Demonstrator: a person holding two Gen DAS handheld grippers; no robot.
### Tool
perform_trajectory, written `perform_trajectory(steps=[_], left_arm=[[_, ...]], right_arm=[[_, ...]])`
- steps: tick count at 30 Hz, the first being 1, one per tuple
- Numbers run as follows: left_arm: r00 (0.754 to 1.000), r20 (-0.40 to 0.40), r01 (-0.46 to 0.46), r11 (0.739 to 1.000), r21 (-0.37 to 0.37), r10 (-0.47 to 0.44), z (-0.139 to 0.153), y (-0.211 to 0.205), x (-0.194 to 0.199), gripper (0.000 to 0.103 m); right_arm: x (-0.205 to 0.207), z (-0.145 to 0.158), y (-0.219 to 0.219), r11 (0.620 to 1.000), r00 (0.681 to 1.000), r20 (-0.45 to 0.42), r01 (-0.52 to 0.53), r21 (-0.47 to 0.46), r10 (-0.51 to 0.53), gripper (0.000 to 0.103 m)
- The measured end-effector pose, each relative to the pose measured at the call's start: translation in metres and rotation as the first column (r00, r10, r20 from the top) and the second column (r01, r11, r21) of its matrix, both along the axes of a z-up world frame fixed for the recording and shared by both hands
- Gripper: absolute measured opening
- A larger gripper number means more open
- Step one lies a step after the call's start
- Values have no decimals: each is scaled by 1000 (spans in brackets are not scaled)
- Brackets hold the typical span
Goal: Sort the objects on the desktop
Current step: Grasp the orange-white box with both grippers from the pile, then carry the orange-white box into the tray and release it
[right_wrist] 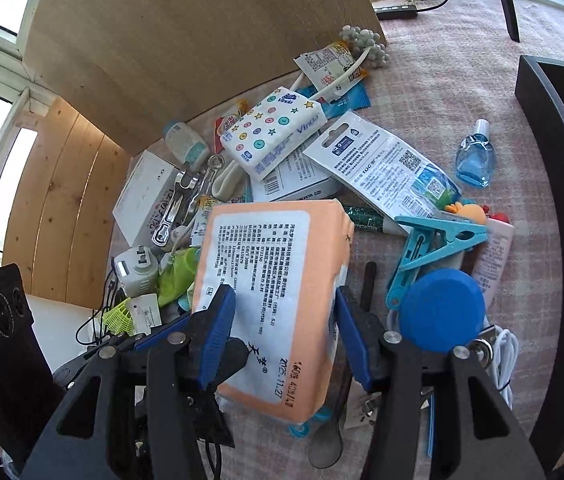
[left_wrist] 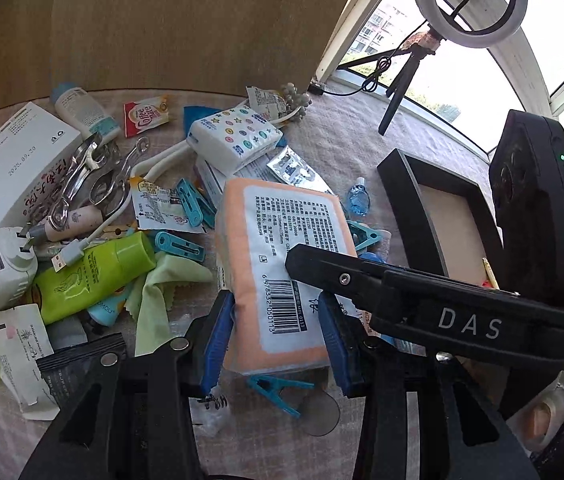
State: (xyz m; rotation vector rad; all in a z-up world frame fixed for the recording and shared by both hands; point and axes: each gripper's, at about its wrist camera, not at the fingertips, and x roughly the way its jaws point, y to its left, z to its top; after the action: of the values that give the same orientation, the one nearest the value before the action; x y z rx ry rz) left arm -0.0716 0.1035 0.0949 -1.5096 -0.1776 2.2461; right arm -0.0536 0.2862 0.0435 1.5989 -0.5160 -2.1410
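Sorting barely begun: pack (left_wrist: 282,240) pinched in left gripper (left_wrist: 278,332) over the clutter (left_wrist: 114,200), right gripper (right_wrist: 284,328) spread astride it apparently without pressing, tray (left_wrist: 402,184) nearby almost bare, nearly everything left to sort, judging by the heap.

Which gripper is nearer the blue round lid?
Right. The right gripper sits immediately beside the blue round lid; the left gripper is farther, on the orange tissue pack's other side.
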Motion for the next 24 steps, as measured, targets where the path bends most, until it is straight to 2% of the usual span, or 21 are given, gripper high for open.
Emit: perform_trajectory(steps=[6,12,19,24], left_arm=[[998,-41,47,999,24,-46,22,30,4,40],[988,-67,141,989,38,-139,36,86,3,40],[962,-77,265,963,51,-261,43,167,5,40],[933,-81,353,935,39,-350,49,223,15,40]], right_arm=[[5,28,25,999,997,-69,33,11,-32,51],[11,52,74,993,986,-127,115,39,-110,51],[19,64,150,968,961,-149,243,60,-232,51],[29,69,204,939,933,-157,336,72,-322,51]])
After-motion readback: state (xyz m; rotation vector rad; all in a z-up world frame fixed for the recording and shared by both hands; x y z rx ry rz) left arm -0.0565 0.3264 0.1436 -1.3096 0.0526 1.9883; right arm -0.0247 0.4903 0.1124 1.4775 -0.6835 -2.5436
